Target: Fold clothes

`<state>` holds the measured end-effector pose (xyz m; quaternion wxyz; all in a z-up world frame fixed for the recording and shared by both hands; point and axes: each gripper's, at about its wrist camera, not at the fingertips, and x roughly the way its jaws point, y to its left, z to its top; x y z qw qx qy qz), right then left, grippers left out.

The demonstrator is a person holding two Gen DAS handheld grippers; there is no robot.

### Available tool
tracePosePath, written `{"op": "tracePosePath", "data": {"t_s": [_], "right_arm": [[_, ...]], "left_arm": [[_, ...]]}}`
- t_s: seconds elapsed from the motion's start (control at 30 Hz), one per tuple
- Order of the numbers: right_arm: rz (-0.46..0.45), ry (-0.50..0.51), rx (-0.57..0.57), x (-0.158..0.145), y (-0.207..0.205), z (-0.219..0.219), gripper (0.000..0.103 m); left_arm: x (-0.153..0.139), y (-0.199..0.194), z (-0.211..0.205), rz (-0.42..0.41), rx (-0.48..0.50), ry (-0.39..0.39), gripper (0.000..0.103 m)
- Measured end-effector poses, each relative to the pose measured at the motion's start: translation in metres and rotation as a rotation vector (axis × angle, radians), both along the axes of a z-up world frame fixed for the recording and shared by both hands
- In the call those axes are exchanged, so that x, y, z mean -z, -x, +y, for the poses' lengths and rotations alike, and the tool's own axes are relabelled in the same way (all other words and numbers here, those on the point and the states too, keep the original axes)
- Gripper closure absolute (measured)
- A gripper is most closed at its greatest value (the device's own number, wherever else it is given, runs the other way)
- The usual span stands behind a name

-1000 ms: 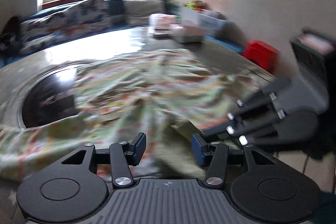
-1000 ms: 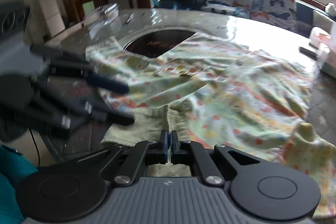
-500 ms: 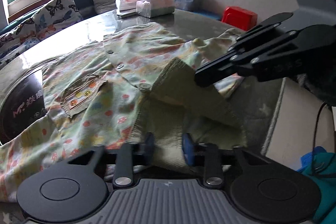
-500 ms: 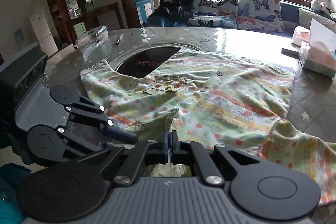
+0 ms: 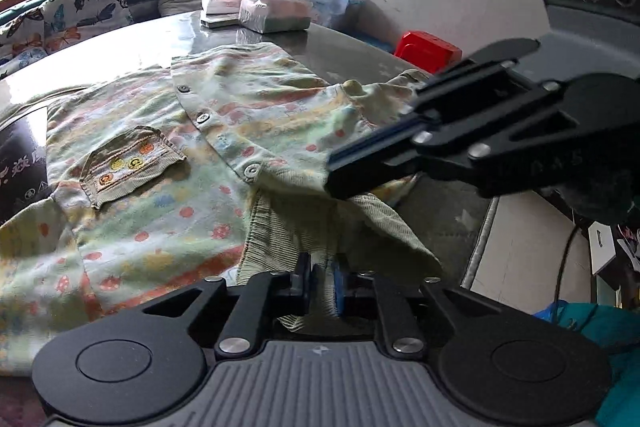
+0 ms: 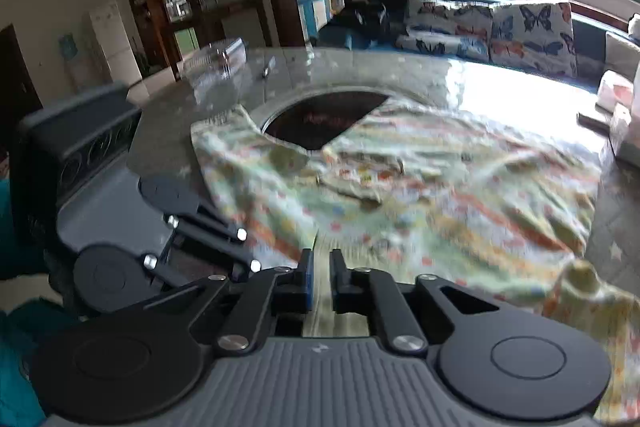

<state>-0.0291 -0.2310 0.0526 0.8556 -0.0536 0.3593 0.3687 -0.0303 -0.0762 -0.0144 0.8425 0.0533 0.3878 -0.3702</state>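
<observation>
A pale green child's shirt (image 5: 168, 163) with coloured prints, buttons and a chest pocket lies spread on the round stone table (image 5: 336, 47); it also shows in the right wrist view (image 6: 440, 195). My left gripper (image 5: 322, 287) is shut on the ribbed collar edge (image 5: 320, 227) at the near rim. My right gripper (image 6: 320, 279) stands slightly apart with the collar fabric between its jaws. It shows in the left wrist view (image 5: 340, 167) over the collar. The left gripper shows in the right wrist view (image 6: 224, 239), close to the left.
A dark round inset (image 6: 324, 119) sits in the table's middle, partly under the shirt. Tissue packs (image 5: 276, 15) and a box stand at the far edge. A red box (image 5: 428, 51) sits past the table. A butterfly-print sofa (image 6: 500, 27) stands beyond.
My left gripper closed on the collar edge. My right gripper's jaws, shut on the collar before, have parted a little and that view is now blurred by motion.
</observation>
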Motion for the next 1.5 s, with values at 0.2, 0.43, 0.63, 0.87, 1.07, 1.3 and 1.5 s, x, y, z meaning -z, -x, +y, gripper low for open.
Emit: {"op": "tracePosePath", "data": {"t_s": [0.2, 0.43, 0.63, 0.87, 1.07, 1.3, 1.5], "right_arm": [[0.053, 0.015, 0.044, 0.025, -0.024, 0.005, 0.084], [0.046, 0.079, 0.043, 0.044, -0.018, 0.009, 0.059], [-0.053, 0.134, 0.228, 0.029, -0.019, -0.028, 0.045], [-0.057, 0.196, 0.517, 0.035, -0.034, -0.094, 0.030], [-0.050, 0.212, 0.666, 0.045, -0.041, -0.139, 0.029], [-0.060, 0.224, 0.762, 0.050, -0.044, -0.171, 0.028], [-0.045, 0.224, 0.834, 0.058, -0.047, -0.194, 0.028]], "left_arm": [[-0.016, 0.006, 0.017, -0.046, -0.024, 0.018, 0.076], [-0.039, -0.002, 0.035, -0.105, -0.126, 0.049, 0.070], [-0.034, -0.022, 0.021, -0.083, -0.165, 0.072, 0.065], [-0.025, -0.031, -0.008, -0.057, -0.146, 0.060, 0.057], [-0.017, -0.034, -0.027, -0.042, -0.133, 0.048, 0.057], [-0.003, -0.034, -0.033, -0.014, -0.124, 0.013, 0.057], [0.000, -0.032, -0.032, -0.014, -0.121, 0.013, 0.056]]}}
